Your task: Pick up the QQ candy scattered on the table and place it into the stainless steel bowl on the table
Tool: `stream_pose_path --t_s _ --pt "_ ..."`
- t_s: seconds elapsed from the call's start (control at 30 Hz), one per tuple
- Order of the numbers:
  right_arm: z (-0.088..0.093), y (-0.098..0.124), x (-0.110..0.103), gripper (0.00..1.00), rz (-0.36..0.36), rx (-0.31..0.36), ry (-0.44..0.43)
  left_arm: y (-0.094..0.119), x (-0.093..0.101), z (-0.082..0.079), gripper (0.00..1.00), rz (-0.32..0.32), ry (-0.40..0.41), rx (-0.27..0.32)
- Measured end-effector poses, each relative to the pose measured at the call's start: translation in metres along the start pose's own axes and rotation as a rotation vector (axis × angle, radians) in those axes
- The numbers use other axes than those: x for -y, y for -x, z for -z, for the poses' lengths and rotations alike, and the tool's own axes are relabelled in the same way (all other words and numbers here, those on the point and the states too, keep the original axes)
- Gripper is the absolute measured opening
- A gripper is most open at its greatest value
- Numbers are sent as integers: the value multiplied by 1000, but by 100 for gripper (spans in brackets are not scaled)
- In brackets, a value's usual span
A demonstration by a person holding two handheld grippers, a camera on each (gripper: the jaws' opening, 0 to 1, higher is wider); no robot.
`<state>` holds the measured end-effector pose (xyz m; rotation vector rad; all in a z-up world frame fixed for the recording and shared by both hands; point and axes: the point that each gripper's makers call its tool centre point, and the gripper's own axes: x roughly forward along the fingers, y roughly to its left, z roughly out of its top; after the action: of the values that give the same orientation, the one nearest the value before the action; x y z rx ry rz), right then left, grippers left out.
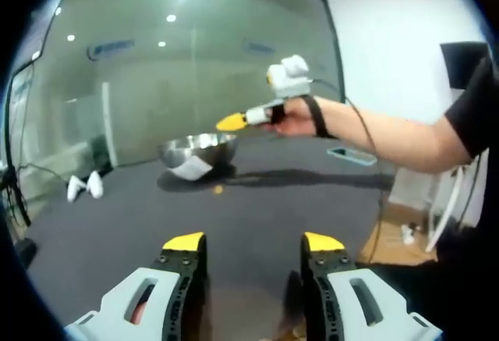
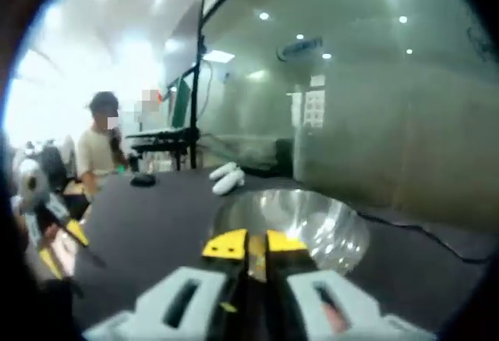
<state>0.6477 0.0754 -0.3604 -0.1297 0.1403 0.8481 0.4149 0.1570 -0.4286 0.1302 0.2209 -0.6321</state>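
The stainless steel bowl (image 1: 199,152) stands on the dark table (image 1: 117,232), with a white label on its near side. A small yellow QQ candy (image 1: 218,190) lies on the table just in front of it. My right gripper (image 1: 231,122), held by a hand, hovers at the bowl's right rim. In the right gripper view its jaws (image 2: 248,245) are pressed together over the bowl (image 2: 312,228), with a thin yellowish piece of candy (image 2: 256,253) pinched between them. My left gripper (image 1: 253,243) is open and low over the table, holding nothing; it also appears as the left gripper (image 2: 58,239).
Two white objects (image 1: 84,186) lie at the table's far left, near a glass wall. A flat light-blue item (image 1: 351,154) rests beyond the person's forearm. A small black object (image 2: 143,179) sits on the table, and a person (image 2: 97,150) stands behind it.
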Motion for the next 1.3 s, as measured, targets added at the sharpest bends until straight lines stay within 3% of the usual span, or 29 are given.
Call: stream_pose_path --t_s 0.27,0.43,0.47,0.53,0.57,0.63,0.83,1.3 --pt "-2 -8 25 9 50 11 -133 1 -1 1 49 -2 11 3" --pt "-3 -13 33 10 62 9 -116 2 0 1 49 -4 6 0" --pt "-6 -12 35 15 73 22 -130 2 0 0 49 -3 6 0" --pt "-18 -12 43 36 85 84 -157 2 1 0 49 -3 4 1" --pt "-18 -11 42 37 80 76 -147 1 1 0 49 -3 5 1" --pt "-20 -8 35 29 79 74 -84 1 2 -1 49 -2 2 0" --pt "-14 -7 13 30 23 37 -37 -1 4 -3 49 3 6 2" --pt "-7 2 1 29 -32 22 -38 2 8 -2 49 6 -4 -9"
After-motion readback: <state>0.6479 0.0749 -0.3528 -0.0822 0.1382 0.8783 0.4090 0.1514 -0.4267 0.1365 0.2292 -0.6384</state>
